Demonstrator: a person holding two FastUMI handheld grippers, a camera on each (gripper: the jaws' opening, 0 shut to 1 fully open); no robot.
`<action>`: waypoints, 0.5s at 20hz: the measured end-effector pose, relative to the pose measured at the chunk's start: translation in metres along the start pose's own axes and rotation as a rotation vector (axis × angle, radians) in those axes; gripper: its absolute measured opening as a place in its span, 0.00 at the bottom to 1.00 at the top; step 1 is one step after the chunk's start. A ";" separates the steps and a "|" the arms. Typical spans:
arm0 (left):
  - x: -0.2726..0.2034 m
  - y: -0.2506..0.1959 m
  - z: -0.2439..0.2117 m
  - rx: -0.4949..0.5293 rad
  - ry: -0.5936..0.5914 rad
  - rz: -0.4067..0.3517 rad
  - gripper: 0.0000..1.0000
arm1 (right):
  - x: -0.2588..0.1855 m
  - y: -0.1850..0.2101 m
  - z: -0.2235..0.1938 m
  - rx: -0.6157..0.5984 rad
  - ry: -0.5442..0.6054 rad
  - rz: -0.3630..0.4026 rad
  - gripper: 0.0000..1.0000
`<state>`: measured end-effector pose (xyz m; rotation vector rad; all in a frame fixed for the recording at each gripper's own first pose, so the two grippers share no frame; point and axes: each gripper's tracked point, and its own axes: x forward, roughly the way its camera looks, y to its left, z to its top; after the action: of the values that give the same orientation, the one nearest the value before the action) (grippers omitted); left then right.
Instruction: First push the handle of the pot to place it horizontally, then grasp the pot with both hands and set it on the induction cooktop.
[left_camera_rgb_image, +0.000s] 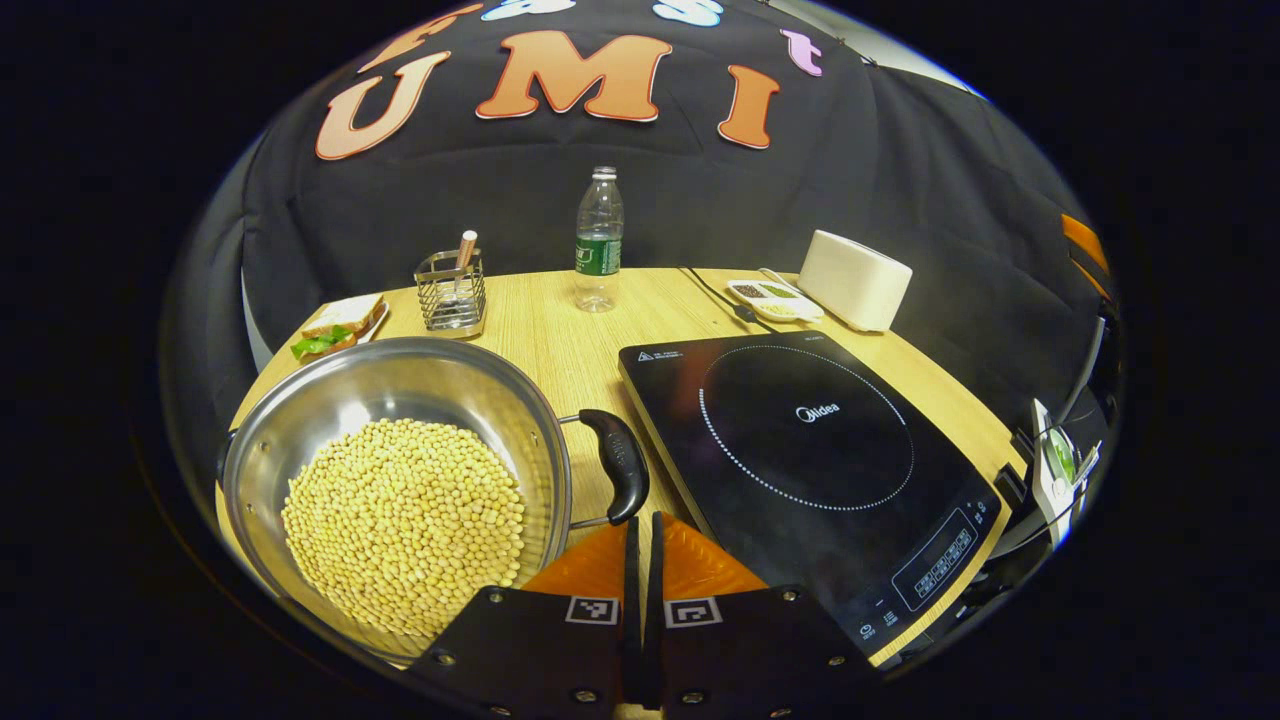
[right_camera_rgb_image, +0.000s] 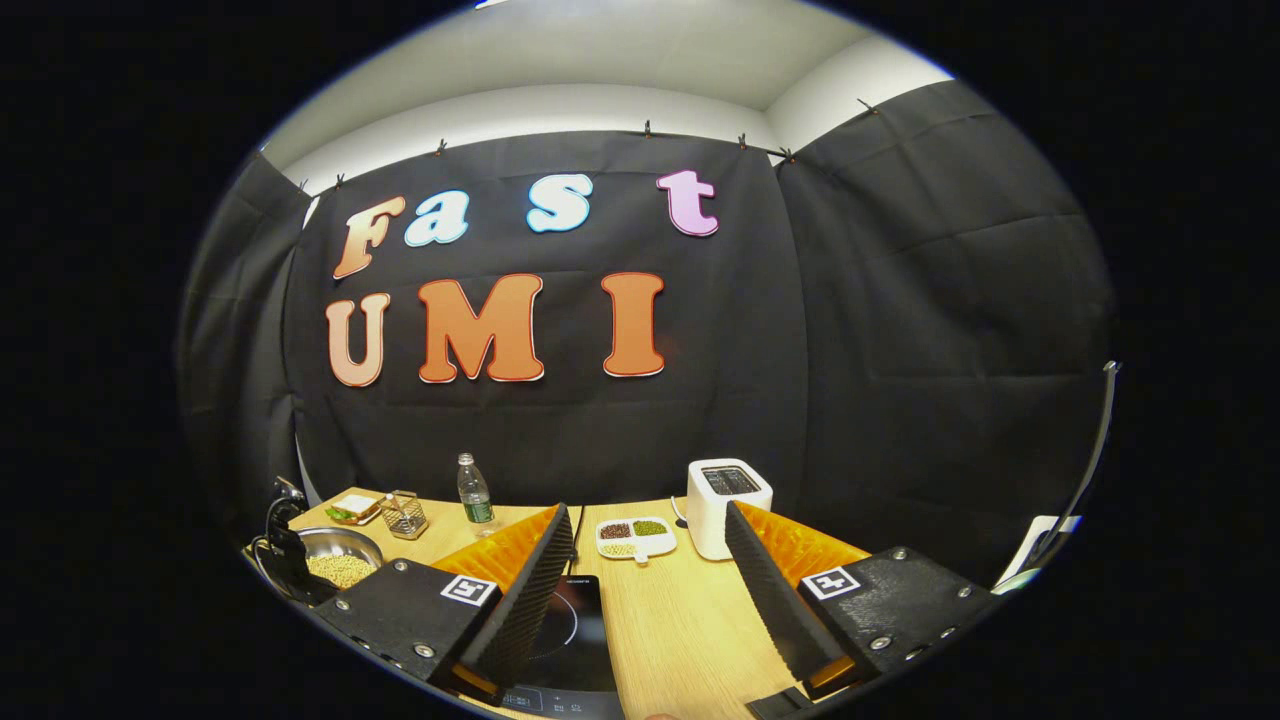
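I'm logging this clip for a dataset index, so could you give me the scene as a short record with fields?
pot: steel pot of soybeans, on the wooden table, beside the cooktop
pot handle: black handle just ahead of the left hand-held gripper
cooktop: black induction cooktop, nothing on it
left hand-held gripper: fingers together, holding nothing
right hand-held gripper: open, above the table
background items: water bottle, white toaster
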<state>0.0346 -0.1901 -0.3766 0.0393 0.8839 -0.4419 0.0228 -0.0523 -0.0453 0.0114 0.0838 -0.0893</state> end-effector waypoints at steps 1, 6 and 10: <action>0.001 0.000 0.001 -0.002 0.000 -0.002 0.02 | 0.000 0.002 -0.001 0.000 0.001 0.000 0.95; -0.006 0.000 0.003 -0.009 -0.016 -0.005 0.03 | -0.001 0.014 -0.003 0.001 0.013 0.013 0.95; -0.040 0.008 0.024 -0.013 -0.109 -0.001 0.02 | -0.001 0.037 -0.004 -0.013 0.024 0.035 0.95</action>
<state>0.0333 -0.1742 -0.3326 0.0031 0.7793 -0.4351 0.0248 -0.0158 -0.0490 0.0013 0.1077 -0.0536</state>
